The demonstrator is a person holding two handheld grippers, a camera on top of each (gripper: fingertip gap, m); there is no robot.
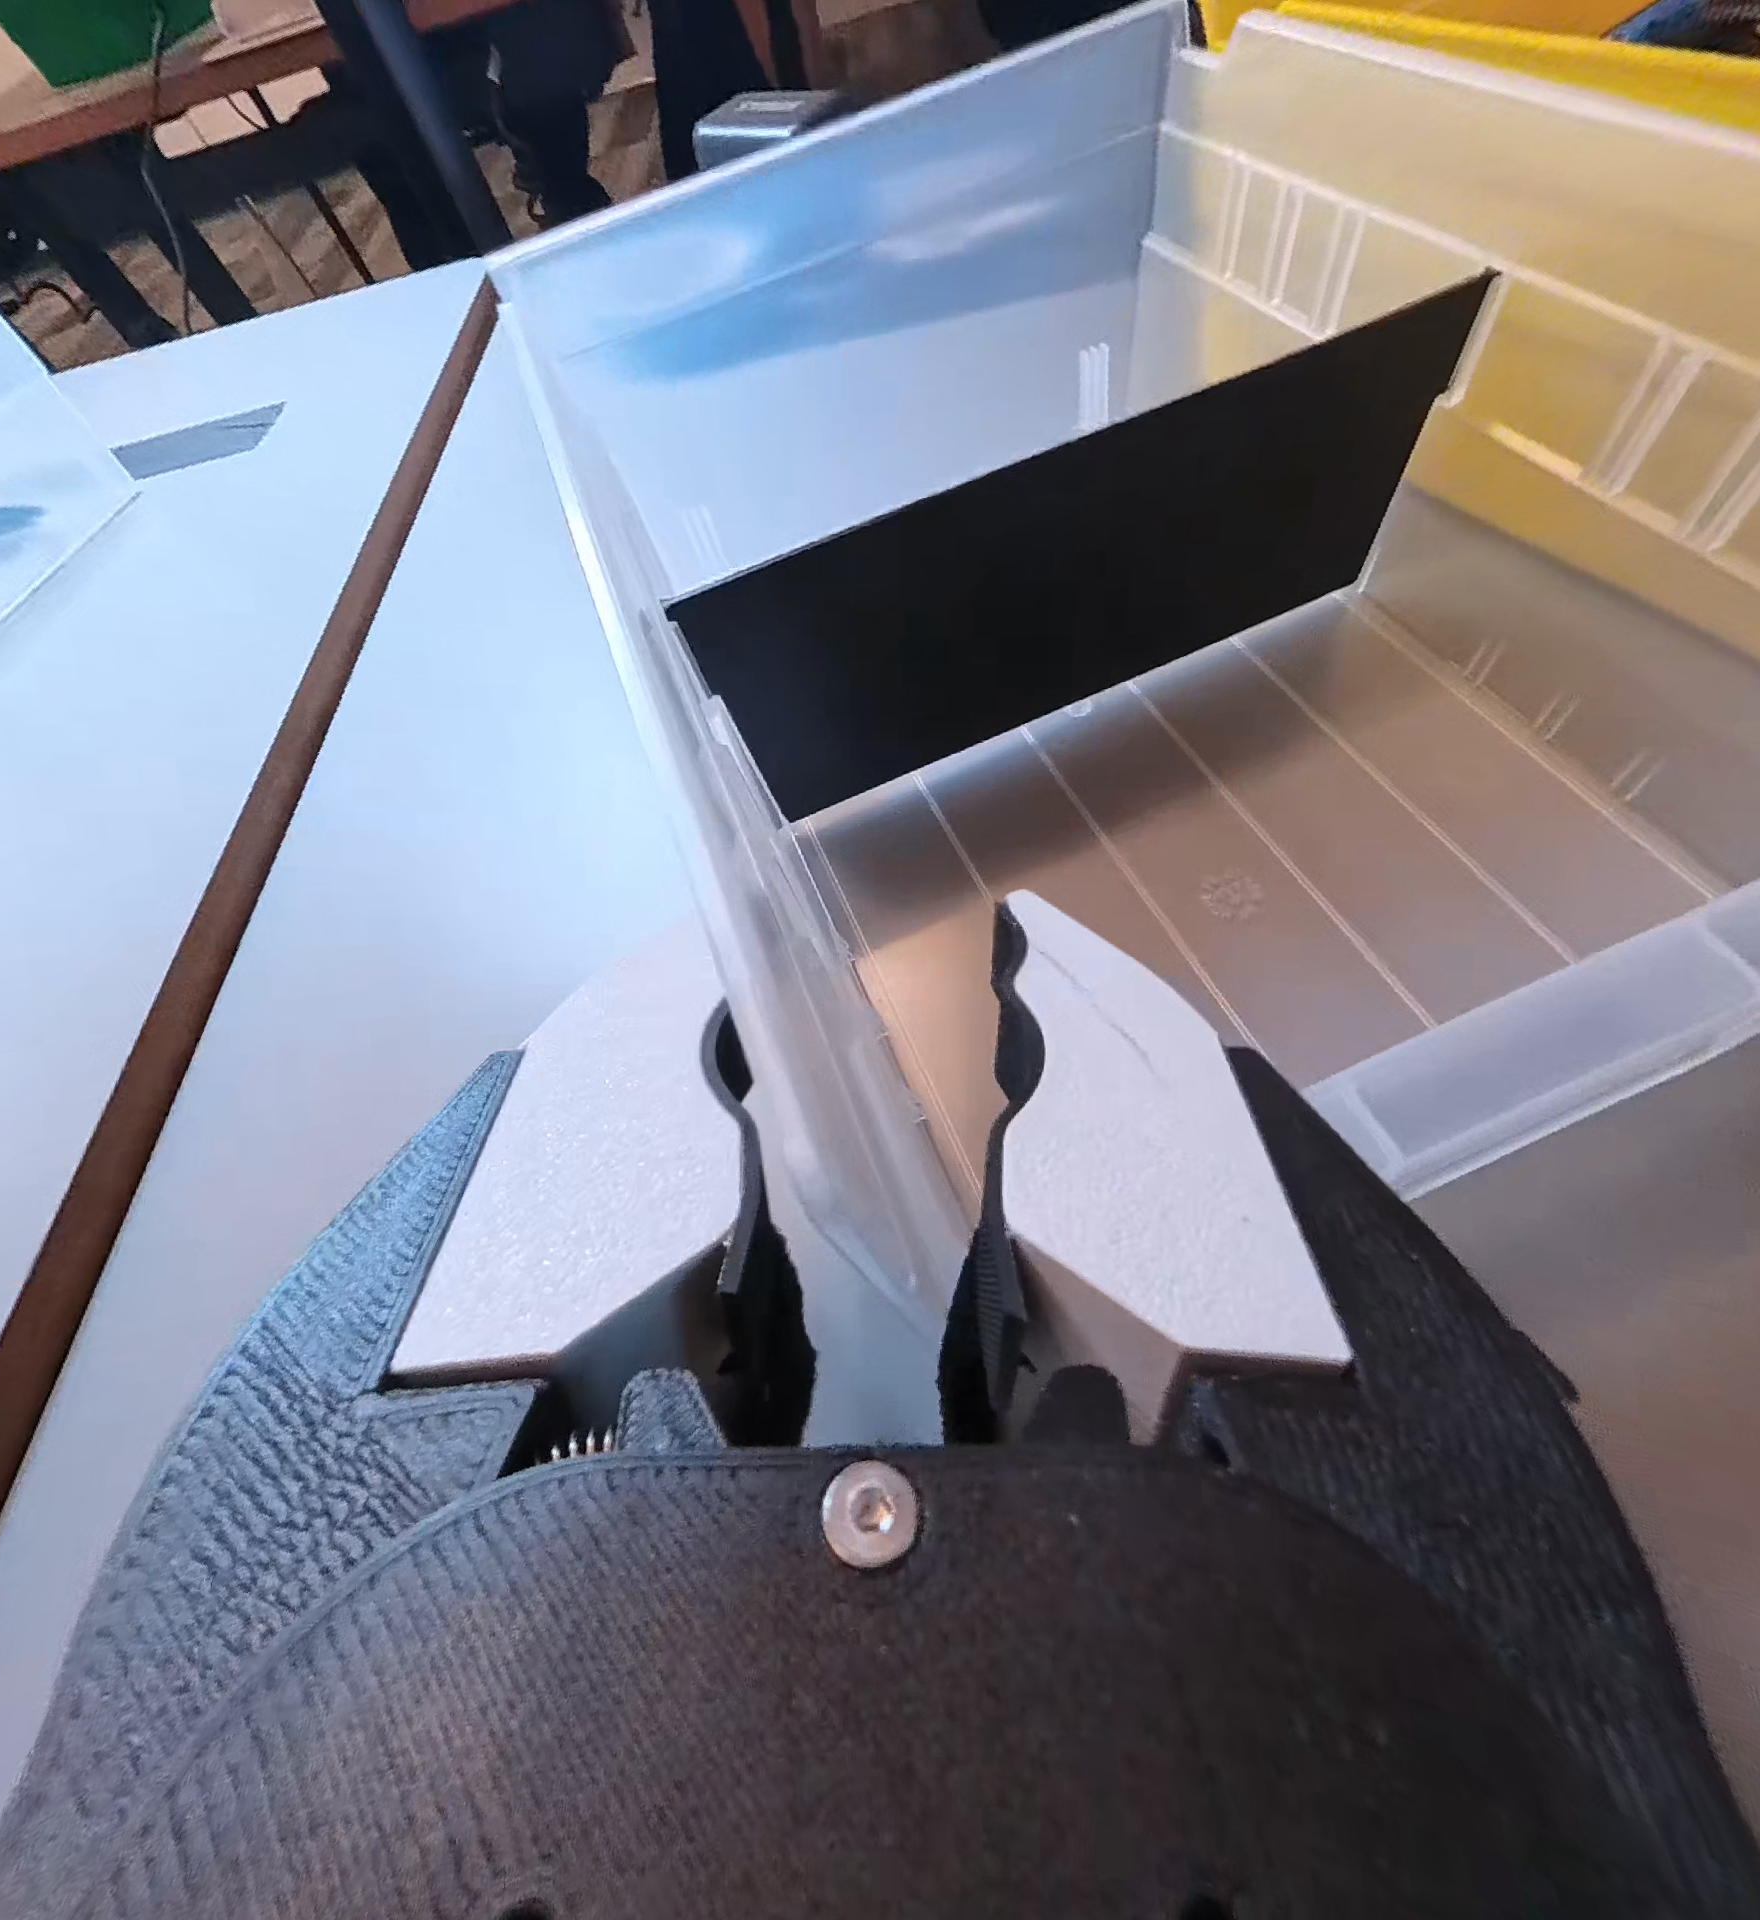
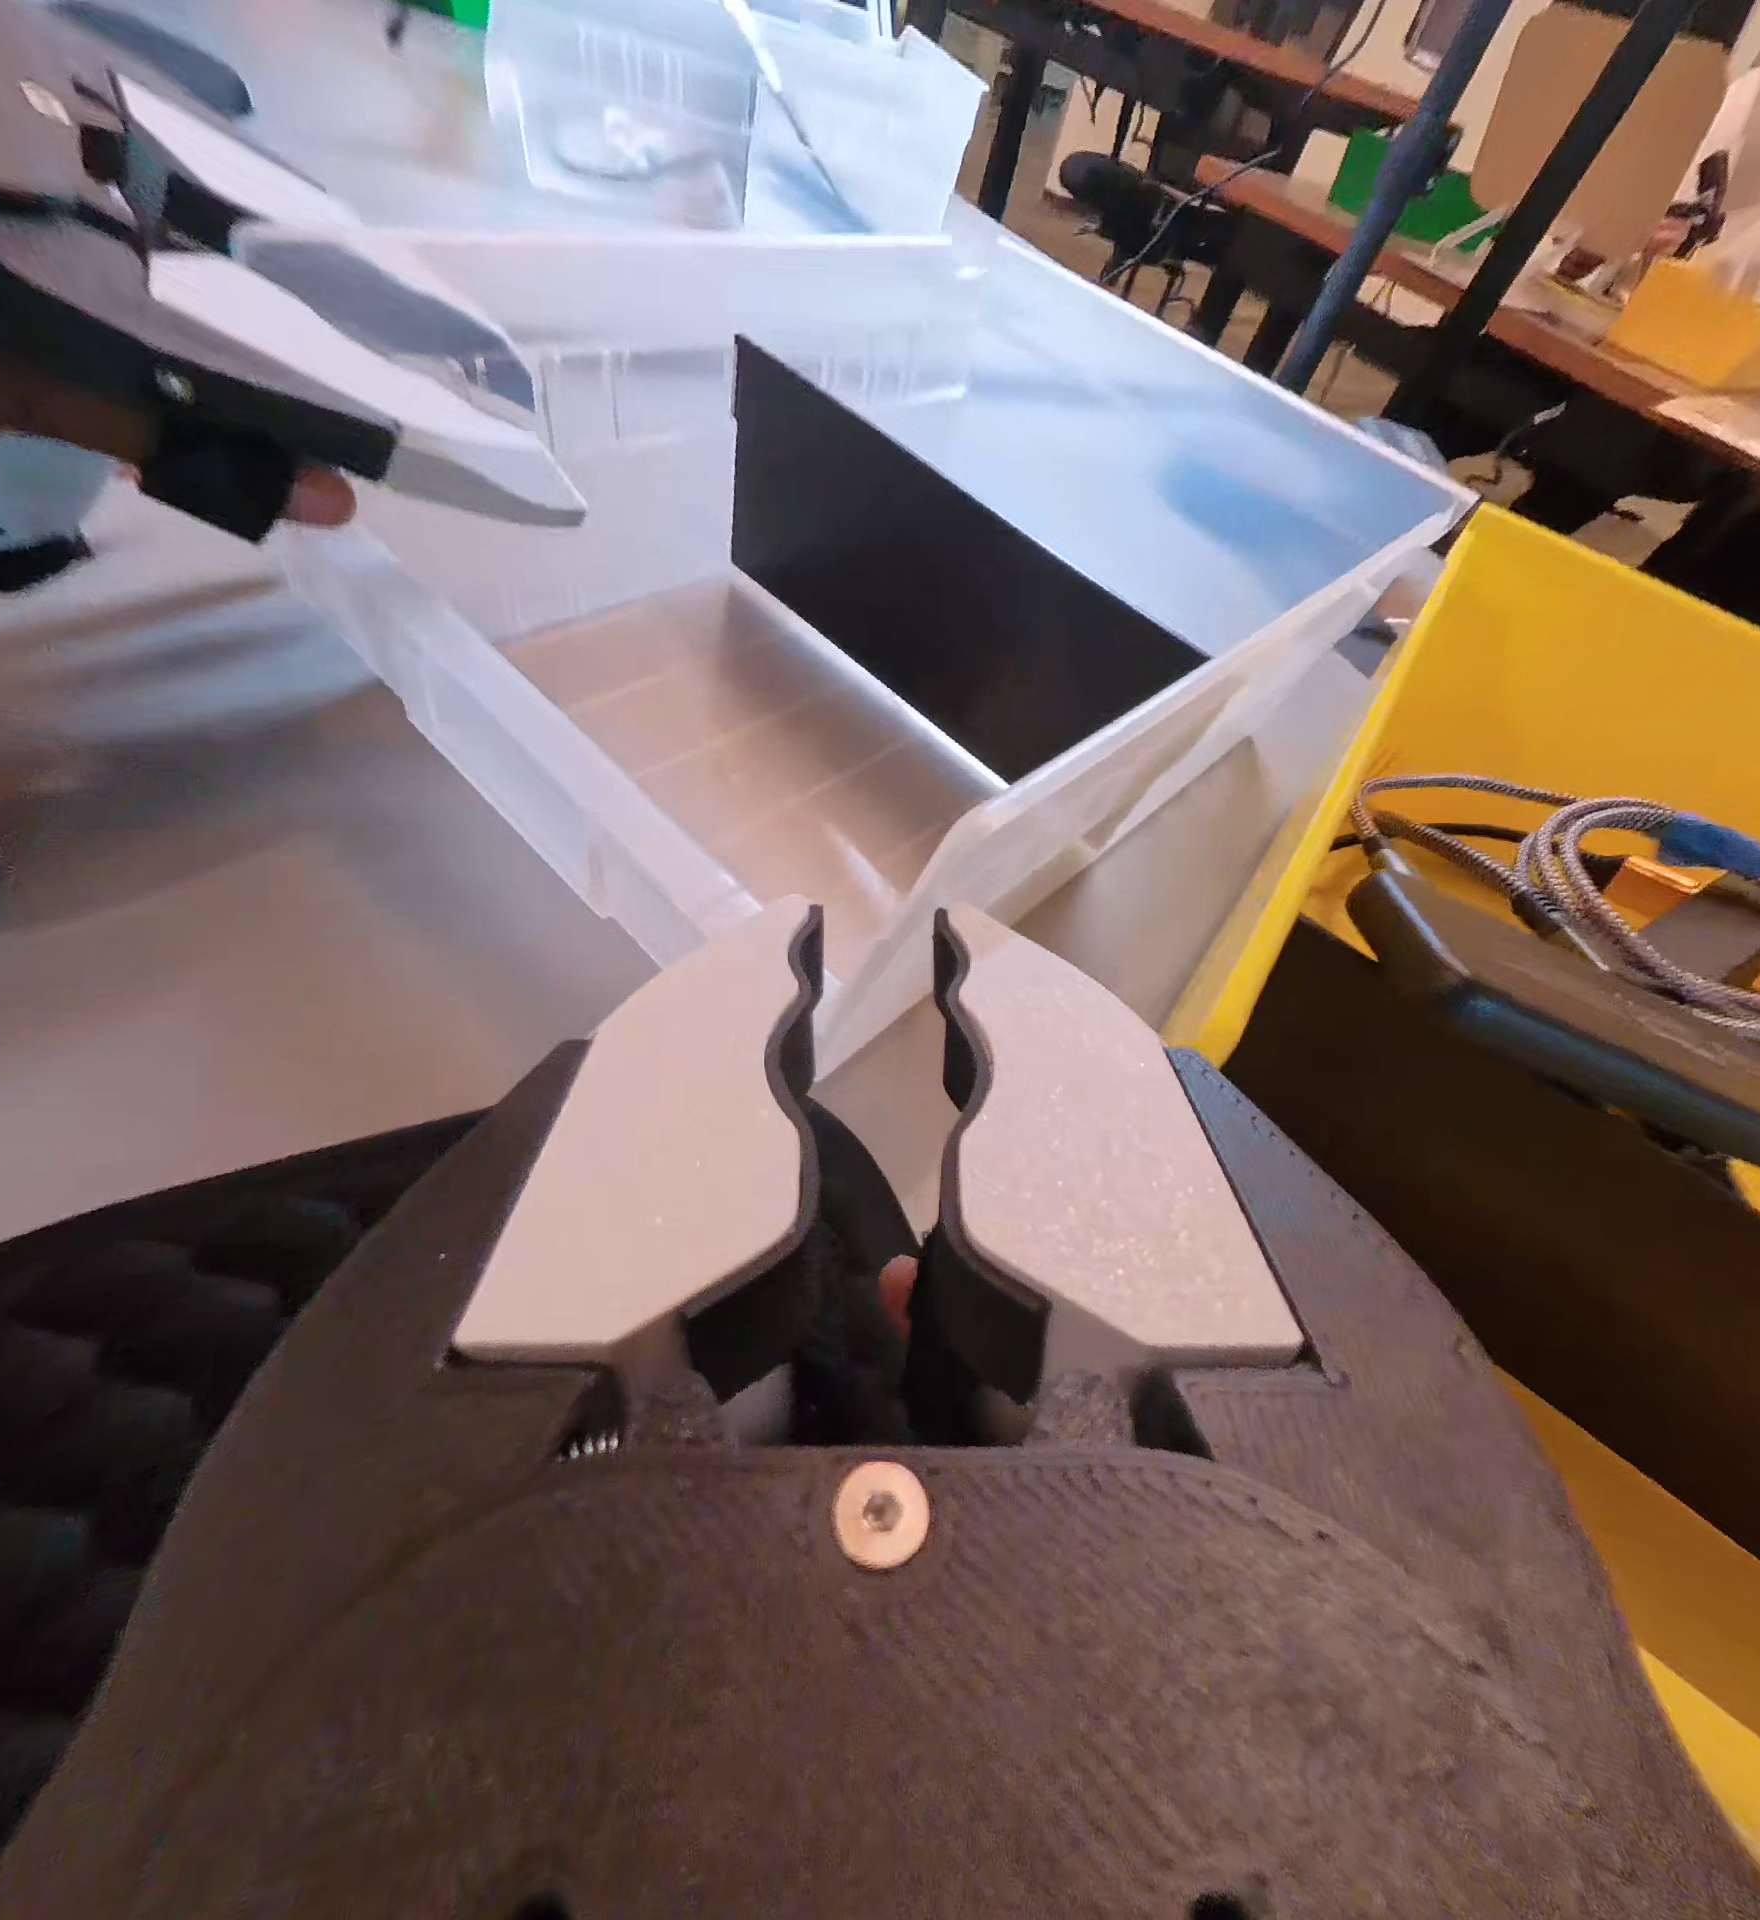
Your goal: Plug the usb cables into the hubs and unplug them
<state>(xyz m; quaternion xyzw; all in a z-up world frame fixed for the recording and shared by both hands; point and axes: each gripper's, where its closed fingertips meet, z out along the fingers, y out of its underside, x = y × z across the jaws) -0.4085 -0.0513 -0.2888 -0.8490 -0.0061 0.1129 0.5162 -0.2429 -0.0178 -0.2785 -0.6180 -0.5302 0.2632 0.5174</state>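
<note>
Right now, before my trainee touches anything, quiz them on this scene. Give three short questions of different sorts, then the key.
1. True or false: the near compartment of the clear bin holds a coiled cable.
2. Multiple choice: where does the braided cable lie? A) in the clear bin, B) in the yellow bin, C) loose on the table.
3. Fill in: the divider that stands across the clear bin is ___ in colour.

Key: 1 false; 2 B; 3 black.
</note>
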